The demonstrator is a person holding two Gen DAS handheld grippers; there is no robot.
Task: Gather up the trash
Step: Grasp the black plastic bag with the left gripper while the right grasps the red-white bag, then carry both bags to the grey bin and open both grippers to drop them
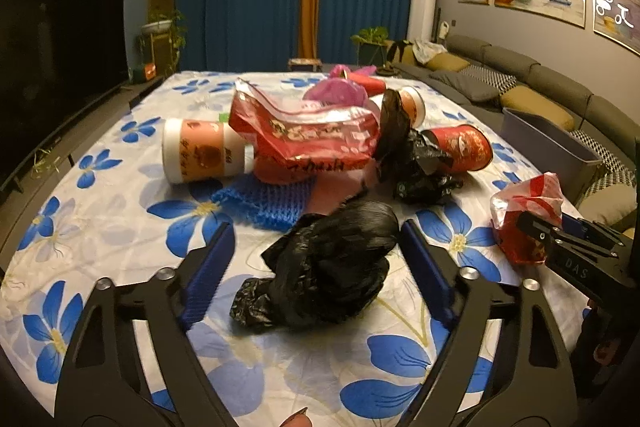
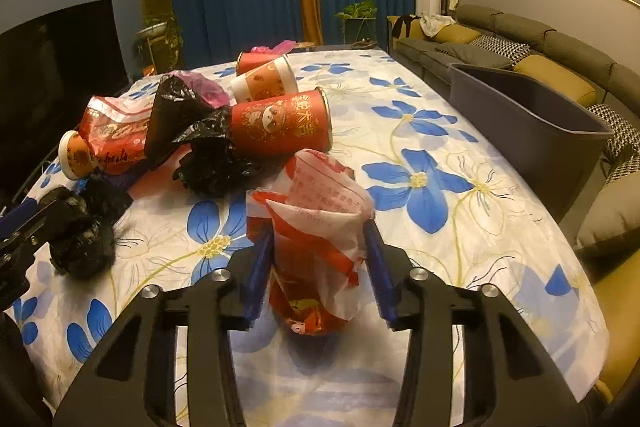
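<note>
Trash lies on a table with a blue-flower cloth (image 1: 120, 219). My left gripper (image 1: 316, 231) is open, its fingers either side of a crumpled black plastic bag (image 1: 328, 267); it also shows in the right wrist view (image 2: 80, 227). My right gripper (image 2: 316, 231) is shut on a red and white plastic bag (image 2: 320, 227), which also shows in the left wrist view (image 1: 528, 211). Behind lie a red foil snack bag (image 1: 308, 139), a red paper cup (image 2: 280, 125), white-and-orange cups (image 1: 200, 151), another black bag (image 2: 216, 159) and a pink bag (image 1: 340, 91).
A grey bin (image 2: 532, 123) stands off the table's right edge, in front of a sofa (image 2: 560, 67). A blue knitted cloth (image 1: 264, 203) lies under the pile. A TV (image 1: 56, 67) stands to the left.
</note>
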